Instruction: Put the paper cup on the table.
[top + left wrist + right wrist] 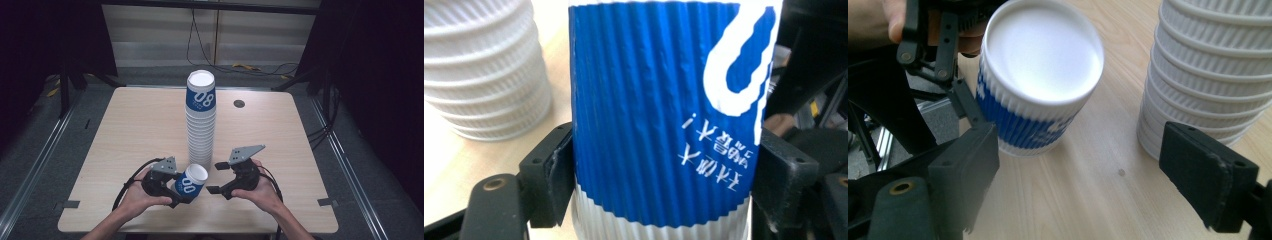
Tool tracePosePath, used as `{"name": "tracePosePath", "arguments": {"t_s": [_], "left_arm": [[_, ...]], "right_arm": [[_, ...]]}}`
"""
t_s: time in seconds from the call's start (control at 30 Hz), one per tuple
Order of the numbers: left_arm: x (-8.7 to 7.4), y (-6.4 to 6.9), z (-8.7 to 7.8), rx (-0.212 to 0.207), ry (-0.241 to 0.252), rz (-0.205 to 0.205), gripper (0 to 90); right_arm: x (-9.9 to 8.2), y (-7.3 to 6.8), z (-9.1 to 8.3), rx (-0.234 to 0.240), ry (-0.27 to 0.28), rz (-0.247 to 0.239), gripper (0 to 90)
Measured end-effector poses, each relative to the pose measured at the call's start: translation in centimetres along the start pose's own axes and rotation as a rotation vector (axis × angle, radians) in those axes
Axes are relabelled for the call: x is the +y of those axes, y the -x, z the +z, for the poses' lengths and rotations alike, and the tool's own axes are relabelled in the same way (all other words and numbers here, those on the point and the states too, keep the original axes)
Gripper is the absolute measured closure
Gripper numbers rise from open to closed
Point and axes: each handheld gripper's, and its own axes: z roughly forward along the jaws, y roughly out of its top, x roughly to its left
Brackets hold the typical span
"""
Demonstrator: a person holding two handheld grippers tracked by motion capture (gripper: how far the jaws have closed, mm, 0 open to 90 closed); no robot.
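Note:
A blue and white ribbed paper cup (190,182) leans near the table's front edge, its flat white end turned up and to the right. My left gripper (182,190) is shut on it. In the left gripper view the cup (659,115) sits between both pads of the left gripper (664,175). My right gripper (216,177) stands open just right of the cup, nothing between its fingers. In the right gripper view the cup (1040,75) lies ahead of the open right gripper (1080,170). A tall stack of the same cups (201,125) rises behind both grippers.
The light wooden table (135,130) has a small round dark disc (239,103) at the back right. The cup stack (1208,70) stands close to the right gripper's right jaw, and the same cup stack (484,70) is left of the held cup. Cables lie on the floor beyond the table.

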Motion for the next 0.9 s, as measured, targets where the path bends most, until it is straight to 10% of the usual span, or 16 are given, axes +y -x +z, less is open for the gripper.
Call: {"name": "tracePosePath", "arguments": {"t_s": [0.9], "left_arm": [[1.4,0.7,1.2,0.046,-0.185,0.127,22.8]], "right_arm": [[1.1,-1.8,2.1,0.032,-0.257,-0.154,17.6]]}}
